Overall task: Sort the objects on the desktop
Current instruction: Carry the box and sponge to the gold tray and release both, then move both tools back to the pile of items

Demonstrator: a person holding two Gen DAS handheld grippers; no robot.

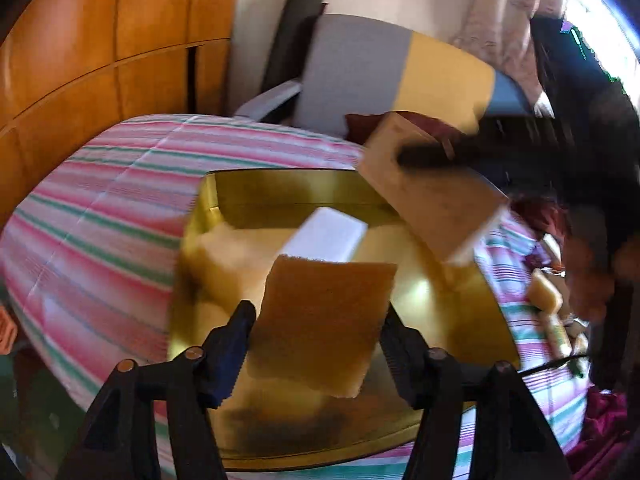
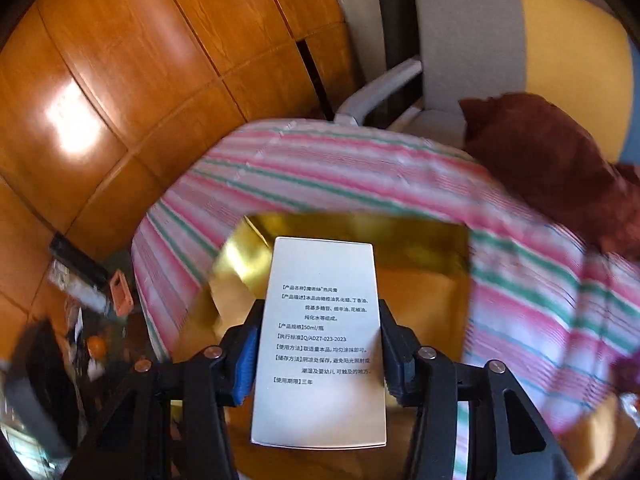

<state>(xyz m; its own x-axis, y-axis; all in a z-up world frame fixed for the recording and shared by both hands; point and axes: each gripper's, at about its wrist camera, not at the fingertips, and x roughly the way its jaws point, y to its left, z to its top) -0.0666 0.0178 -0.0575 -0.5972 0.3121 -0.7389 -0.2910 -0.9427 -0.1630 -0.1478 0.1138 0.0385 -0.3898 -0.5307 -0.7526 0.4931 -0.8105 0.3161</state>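
My left gripper [image 1: 318, 314] hangs over a shiny gold box [image 1: 280, 182] and is shut on a brown scouring sponge [image 1: 320, 320], which tilts down between the fingers. Inside the box lie a white block [image 1: 326, 236] and pale yellow sponges [image 1: 228, 268]. My right gripper [image 2: 320, 312] is shut on a flat silver carton with printed text [image 2: 322, 340], held above the gold box [image 2: 360, 226]. In the left wrist view that carton [image 1: 436, 208] shows at the upper right over the box's far corner, with one black finger [image 1: 424, 156] across it.
A pink, green and white striped cloth [image 1: 100, 240] covers the table. A grey and yellow chair [image 1: 360, 72] stands behind it, with a dark red cloth [image 2: 540, 152] on the seat. Wooden cupboard doors [image 2: 120, 80] fill the left. Small yellowish items [image 1: 544, 292] lie at the table's right.
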